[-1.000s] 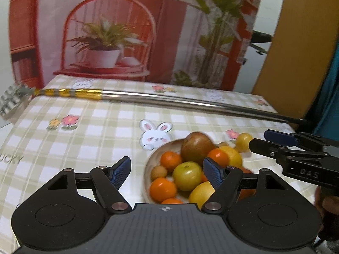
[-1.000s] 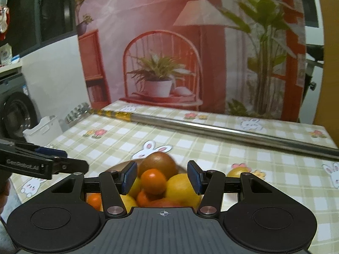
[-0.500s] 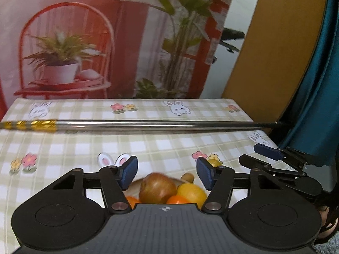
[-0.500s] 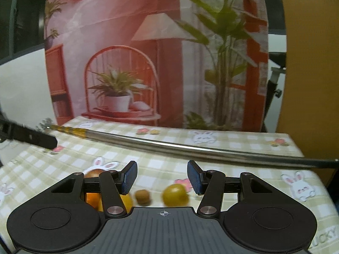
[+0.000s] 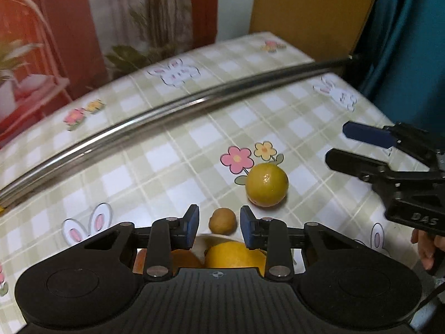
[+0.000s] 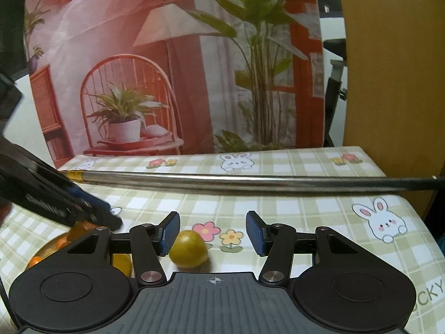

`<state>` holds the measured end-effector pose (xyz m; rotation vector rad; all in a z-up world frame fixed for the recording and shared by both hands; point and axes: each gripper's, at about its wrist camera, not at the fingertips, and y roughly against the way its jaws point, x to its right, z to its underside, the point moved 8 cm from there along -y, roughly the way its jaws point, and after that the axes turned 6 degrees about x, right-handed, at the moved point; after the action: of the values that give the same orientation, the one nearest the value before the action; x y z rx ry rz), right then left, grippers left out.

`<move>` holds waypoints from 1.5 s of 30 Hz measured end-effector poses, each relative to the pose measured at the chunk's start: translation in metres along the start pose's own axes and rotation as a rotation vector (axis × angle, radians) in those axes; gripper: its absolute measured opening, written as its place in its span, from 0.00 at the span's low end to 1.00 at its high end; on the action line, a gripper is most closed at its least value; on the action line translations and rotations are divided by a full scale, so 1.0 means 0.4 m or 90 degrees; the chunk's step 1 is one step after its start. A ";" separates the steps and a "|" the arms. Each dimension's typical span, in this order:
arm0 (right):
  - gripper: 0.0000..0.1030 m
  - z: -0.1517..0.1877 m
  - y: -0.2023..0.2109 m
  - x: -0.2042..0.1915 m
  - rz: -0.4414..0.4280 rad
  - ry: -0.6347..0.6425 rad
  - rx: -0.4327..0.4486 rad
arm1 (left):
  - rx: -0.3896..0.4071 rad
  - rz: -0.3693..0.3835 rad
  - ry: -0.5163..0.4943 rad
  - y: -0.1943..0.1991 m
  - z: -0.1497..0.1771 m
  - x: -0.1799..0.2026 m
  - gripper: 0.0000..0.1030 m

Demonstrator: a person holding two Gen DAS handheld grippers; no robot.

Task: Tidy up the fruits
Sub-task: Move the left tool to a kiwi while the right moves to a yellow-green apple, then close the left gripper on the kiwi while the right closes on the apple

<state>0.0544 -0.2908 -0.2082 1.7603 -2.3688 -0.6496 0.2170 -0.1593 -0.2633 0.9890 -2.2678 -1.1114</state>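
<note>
Left wrist view: small brown fruit (image 5: 222,220) lies between the closing left gripper (image 5: 219,224) pads, untouched.

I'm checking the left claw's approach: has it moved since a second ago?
Yes. In the left wrist view the left claw has swung from over the bowl's fruit to the small brown fruit on the tablecloth, jaws closing around it.
</note>
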 end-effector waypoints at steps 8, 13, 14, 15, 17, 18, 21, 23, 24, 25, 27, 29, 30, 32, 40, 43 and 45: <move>0.48 0.015 -0.010 0.041 0.005 -0.031 -0.002 | -0.056 0.016 -0.048 -0.076 0.010 0.010 0.34; 0.48 0.023 -0.018 0.045 -0.001 -0.042 -0.006 | -0.086 -0.004 -0.075 -0.102 0.025 0.011 0.35; 0.48 0.022 -0.020 0.045 -0.002 -0.044 -0.006 | -0.086 -0.008 -0.080 -0.105 0.024 0.011 0.35; 0.48 0.022 -0.022 0.045 -0.003 -0.045 -0.007 | -0.089 -0.007 -0.078 -0.108 0.024 0.011 0.35; 0.48 0.025 -0.024 0.045 -0.004 -0.047 -0.008 | -0.094 -0.007 -0.077 -0.109 0.024 0.009 0.33; 0.48 0.027 -0.025 0.045 -0.005 -0.047 -0.010 | -0.094 -0.008 -0.081 -0.112 0.025 0.010 0.30; 0.48 0.031 -0.029 0.044 -0.010 -0.052 -0.015 | -0.085 -0.013 -0.084 -0.111 0.025 0.013 0.26; 0.48 0.036 -0.030 0.043 -0.011 -0.054 -0.018 | -0.070 -0.013 -0.073 -0.101 0.021 0.009 0.26; 0.48 0.039 -0.030 0.043 -0.011 -0.056 -0.018 | -0.060 -0.013 -0.066 -0.094 0.019 0.009 0.26; 0.48 0.041 -0.031 0.043 -0.012 -0.057 -0.019 | -0.048 -0.013 -0.056 -0.083 0.016 0.006 0.26; 0.48 0.048 -0.034 0.045 -0.014 -0.059 -0.019 | -0.024 -0.019 -0.034 -0.058 0.009 -0.004 0.26; 0.48 0.056 -0.038 0.046 -0.013 -0.057 -0.018 | 0.002 -0.027 -0.009 -0.029 0.003 -0.014 0.26; 0.48 0.060 -0.041 0.044 -0.013 -0.054 -0.017 | 0.015 -0.030 0.006 -0.014 0.001 -0.018 0.26; 0.48 0.066 -0.047 0.037 -0.023 -0.047 -0.011 | 0.043 -0.028 0.037 0.018 0.001 -0.022 0.26; 0.48 0.085 -0.112 -0.053 -0.102 0.002 -0.005 | 0.142 -0.063 0.093 0.151 0.025 -0.022 0.26; 0.48 0.092 -0.135 -0.068 -0.088 0.018 -0.015 | 0.172 -0.074 0.124 0.195 0.040 -0.035 0.26; 0.48 0.095 -0.142 -0.076 -0.090 0.024 -0.020 | 0.187 -0.081 0.155 0.218 0.055 -0.048 0.26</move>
<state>0.1013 -0.2654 -0.2607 1.9214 -2.2133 -0.6624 0.1799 -0.0965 -0.2071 1.3209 -2.2295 -0.6706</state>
